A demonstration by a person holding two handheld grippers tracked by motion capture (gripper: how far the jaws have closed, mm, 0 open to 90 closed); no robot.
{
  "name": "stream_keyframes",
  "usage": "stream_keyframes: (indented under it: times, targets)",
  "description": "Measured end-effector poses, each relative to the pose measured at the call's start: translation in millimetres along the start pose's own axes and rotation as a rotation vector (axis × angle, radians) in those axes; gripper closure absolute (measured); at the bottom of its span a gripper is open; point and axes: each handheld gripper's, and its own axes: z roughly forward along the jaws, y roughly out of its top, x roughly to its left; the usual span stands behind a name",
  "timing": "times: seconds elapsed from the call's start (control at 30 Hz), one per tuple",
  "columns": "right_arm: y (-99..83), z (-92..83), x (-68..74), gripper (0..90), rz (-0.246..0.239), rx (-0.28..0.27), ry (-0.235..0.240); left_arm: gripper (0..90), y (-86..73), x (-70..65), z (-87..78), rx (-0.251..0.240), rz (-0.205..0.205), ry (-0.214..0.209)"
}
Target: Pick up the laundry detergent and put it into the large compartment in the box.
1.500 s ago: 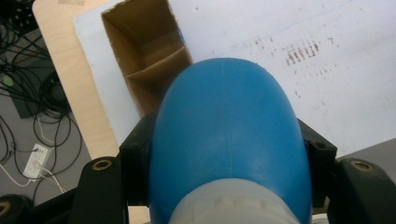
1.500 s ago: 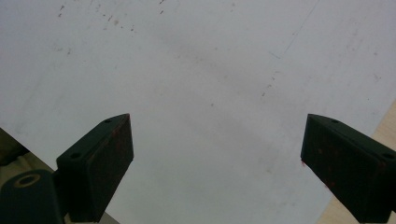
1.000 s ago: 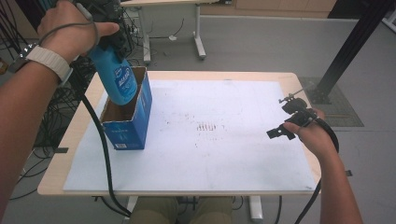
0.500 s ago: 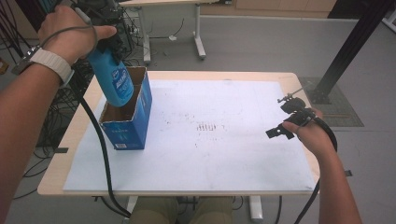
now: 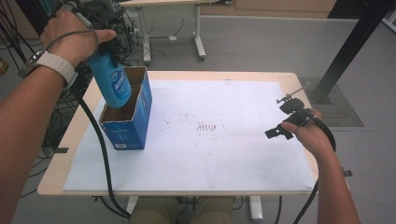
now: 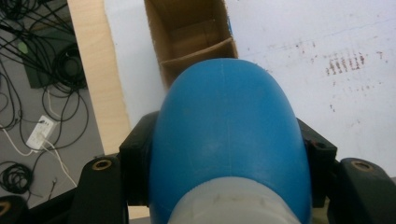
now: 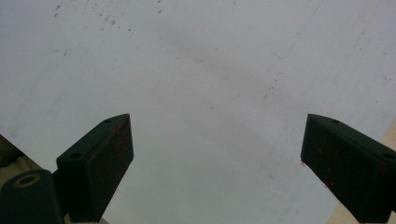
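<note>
Left gripper (image 5: 105, 49) clenched on bottle (image 5: 112, 81) over box (image 5: 128, 119) at nine o'clock table (image 5: 261, 77) edge, right gripper (image 7: 217, 158) released over bare sheet (image 5: 210, 154) at three o'clock

Your right gripper (image 7: 217, 163) looks down along its two black jaws, which rise from the lower corners and stand wide apart with nothing between them. Both inner pads (image 7: 119, 154) carry small reddish-brown specks. Beneath the jaws lies the white sheet (image 7: 210, 84) (its surface faintly smudged, with a scatter of tiny dark flecks toward the upper left and a thin line running down from the upper right). At the lower right corner you see a sliver of the pale wooden table edge (image 7: 391, 135).
</note>
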Motion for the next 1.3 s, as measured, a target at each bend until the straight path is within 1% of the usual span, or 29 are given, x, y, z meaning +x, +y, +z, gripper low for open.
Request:
stream_keyframes:
  times: [0.23,0.47,0.7,0.8,0.87,0.93,1.2,1.3]
  targets:
    - [-2.0,1.7,-1.8,9.3,0.001,0.0,0.002,38.0,-1.3,4.7,7.0,-0.003,-0.012,-0.003]
    - [-2.3,4.5,-2.5,9.3,0.003,0.001,0.007,38.0,-0.5,5.6,17.7,0.004,-0.015,-0.003]
    - [-2.8,4.9,-1.9,9.3,0.004,0.002,0.008,38.0,-0.6,7.0,31.0,0.006,-0.016,-0.009]
    - [-3.6,5.0,-2.1,9.3,0.004,0.0,0.009,38.1,-2.2,5.6,36.3,-0.003,-0.016,0.0]
    - [-4.2,5.0,-2.1,9.3,0.004,0.0,0.007,38.0,-0.7,5.0,40.3,0.005,-0.012,0.005]
    - [-5.0,5.5,-2.5,9.3,0.003,-0.001,0.008,38.0,-1.0,4.5,44.0,0.003,-0.014,0.008]
    - [-6.9,8.1,-4.1,9.3,0.013,0.007,0.01,38.0,1.2,6.3,63.2,0.021,-0.01,-0.012]
    - [-7.1,8.7,-4.4,9.3,0.014,0.008,0.011,38.0,1.7,5.8,68.9,0.026,-0.009,-0.009]
